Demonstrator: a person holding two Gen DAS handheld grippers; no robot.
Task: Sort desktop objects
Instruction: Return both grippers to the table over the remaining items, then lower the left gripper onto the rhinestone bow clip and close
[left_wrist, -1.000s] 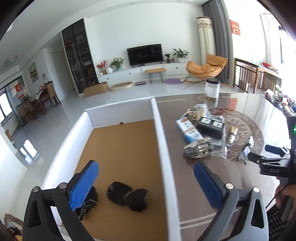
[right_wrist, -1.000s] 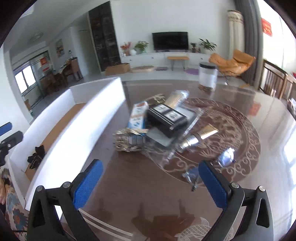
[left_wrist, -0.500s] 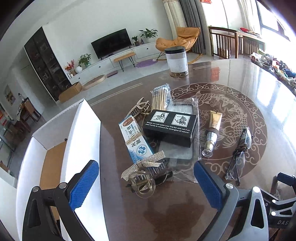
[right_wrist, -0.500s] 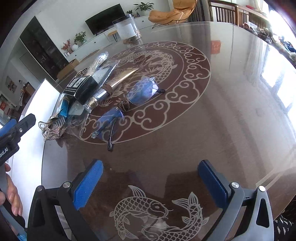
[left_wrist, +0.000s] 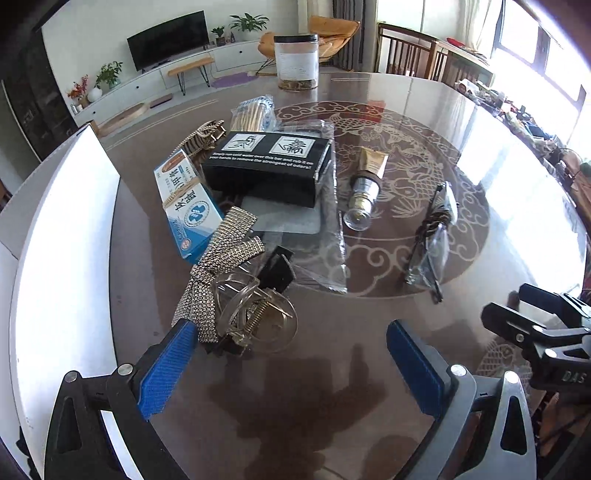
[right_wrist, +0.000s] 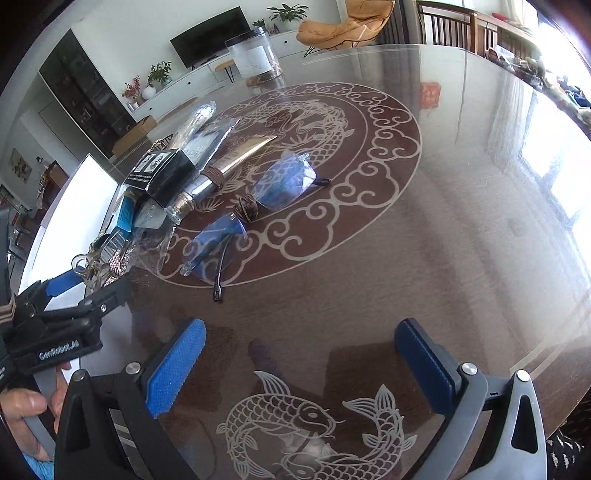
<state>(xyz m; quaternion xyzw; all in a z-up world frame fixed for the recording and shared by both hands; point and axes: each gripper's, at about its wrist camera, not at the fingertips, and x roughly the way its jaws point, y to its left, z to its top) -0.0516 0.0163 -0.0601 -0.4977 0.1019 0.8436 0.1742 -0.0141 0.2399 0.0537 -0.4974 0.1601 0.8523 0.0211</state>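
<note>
the left claw (left_wrist: 291, 345) is held wide, nothing gripped, just short of the hair clip (left_wrist: 255, 314); closing around it is judged next.

Black box (left_wrist: 266, 173) covers part of the clear plastic bag (left_wrist: 325, 236) beneath it. Small print on box blurred. White bin (left_wrist: 55, 258) interior out of view, left of box. Contents of jar (left_wrist: 297, 61) behind box indistinct.
</note>
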